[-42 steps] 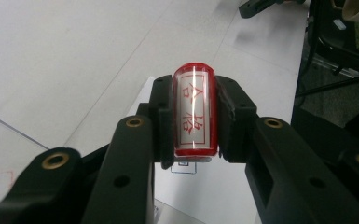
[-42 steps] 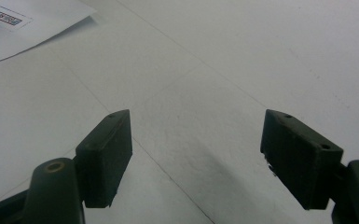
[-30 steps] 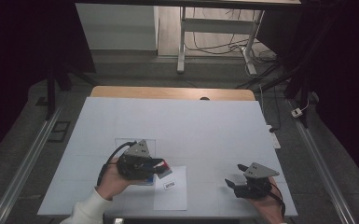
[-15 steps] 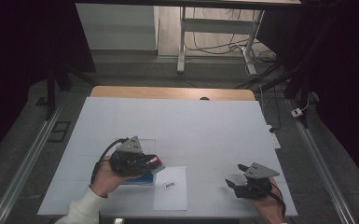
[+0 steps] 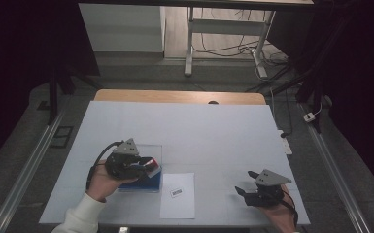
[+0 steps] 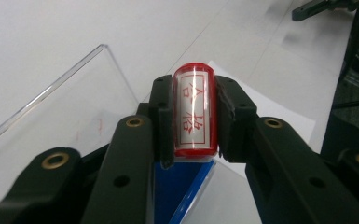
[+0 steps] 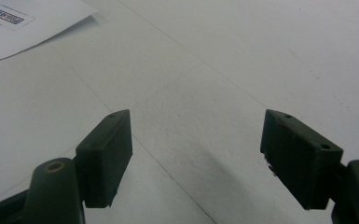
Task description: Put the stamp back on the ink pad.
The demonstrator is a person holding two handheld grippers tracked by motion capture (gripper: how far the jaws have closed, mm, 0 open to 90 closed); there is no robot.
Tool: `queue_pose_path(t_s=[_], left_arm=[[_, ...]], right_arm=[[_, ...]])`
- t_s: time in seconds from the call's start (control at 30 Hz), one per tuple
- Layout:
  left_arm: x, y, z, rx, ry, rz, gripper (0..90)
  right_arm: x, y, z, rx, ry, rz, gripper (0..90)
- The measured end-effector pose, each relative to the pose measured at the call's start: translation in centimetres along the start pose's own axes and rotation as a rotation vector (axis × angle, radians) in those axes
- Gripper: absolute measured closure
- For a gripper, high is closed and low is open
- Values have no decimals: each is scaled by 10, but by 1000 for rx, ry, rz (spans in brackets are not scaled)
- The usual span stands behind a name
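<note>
My left gripper (image 6: 193, 116) is shut on a red cylindrical stamp (image 6: 194, 109) with red characters on its white label. It hovers over a blue ink pad box (image 6: 182, 182) whose clear lid (image 6: 60, 116) stands open. In the high view the left gripper (image 5: 148, 165) holds the stamp (image 5: 150, 162) above the blue box (image 5: 143, 184) at the front left. A white paper sheet (image 5: 177, 204) with a small printed mark (image 5: 176, 193) lies just right of the box. My right gripper (image 5: 243, 189) rests open near the front right, its jaws (image 7: 196, 154) wide apart over bare table.
The white table top (image 5: 213, 131) reaches back to a wooden edge strip (image 5: 175, 96). A corner of the paper sheet (image 7: 23, 28) with its mark (image 7: 8, 15) lies ahead and left of the right gripper. The floor behind holds table legs and cables.
My left gripper has carried the stamp leftward, from the paper's upper left corner to above the blue box. The right gripper has stayed where it was.
</note>
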State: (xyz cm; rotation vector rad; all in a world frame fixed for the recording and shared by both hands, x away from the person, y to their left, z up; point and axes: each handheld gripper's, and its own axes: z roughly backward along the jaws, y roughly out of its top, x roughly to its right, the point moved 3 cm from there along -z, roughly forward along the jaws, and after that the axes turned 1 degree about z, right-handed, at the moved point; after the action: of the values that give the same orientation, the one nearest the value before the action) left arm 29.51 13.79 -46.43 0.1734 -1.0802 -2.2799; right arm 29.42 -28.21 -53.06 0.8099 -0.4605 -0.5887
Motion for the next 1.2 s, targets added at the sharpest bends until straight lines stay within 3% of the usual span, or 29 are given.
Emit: queue_pose_path(t_s=[0.8, 1.2], left_arm=[[-24, -27, -6, -106, 86, 42, 702], [-28, -41, -18, -194, 148, 27, 701]], right_arm=[[1, -1, -1, -4, 0, -1, 246], [1, 0, -1, 0, 1, -2, 246]])
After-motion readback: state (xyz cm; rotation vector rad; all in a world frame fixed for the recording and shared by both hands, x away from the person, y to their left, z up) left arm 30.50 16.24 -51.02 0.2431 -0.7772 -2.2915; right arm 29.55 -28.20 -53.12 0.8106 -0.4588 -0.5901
